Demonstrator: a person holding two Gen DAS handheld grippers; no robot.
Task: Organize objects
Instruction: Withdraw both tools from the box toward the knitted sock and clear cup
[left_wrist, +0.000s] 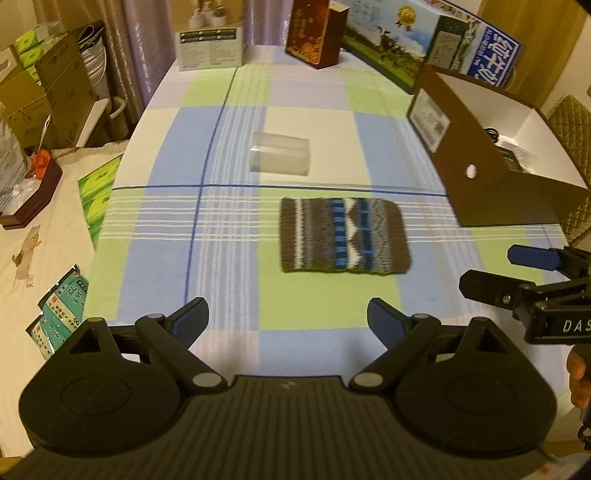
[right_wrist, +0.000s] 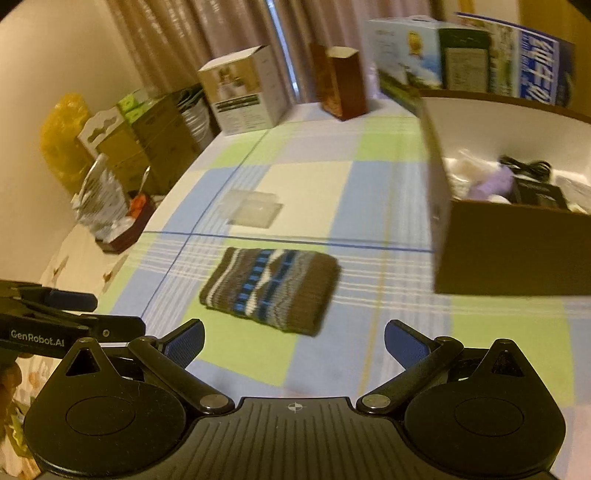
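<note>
While both views are smeared by motion blur, we can still make out the layout on the desk (left_wrist: 155, 236), which is covered by a checked cloth of blue, green and cream. Our left gripper (left_wrist: 288, 317) hangs above the near edge with its blue-padded fingers spread wide and nothing between them; our right gripper (right_wrist: 293, 341) is likewise spread and empty, just beside the left one. A folded knitted cloth (left_wrist: 343, 236) — brown with blue and white bands — lies flat in front of both grippers, apart from them. Beyond it, well clear, sits a clear plastic case (left_wrist: 279, 157). To the right stands a brown cardboard box (left_wrist: 480, 177) with a white lining; from the right wrist view we see it already holds a black cable, something purple and some pale items we cannot identify. Cartons stand along the far edge.
</note>
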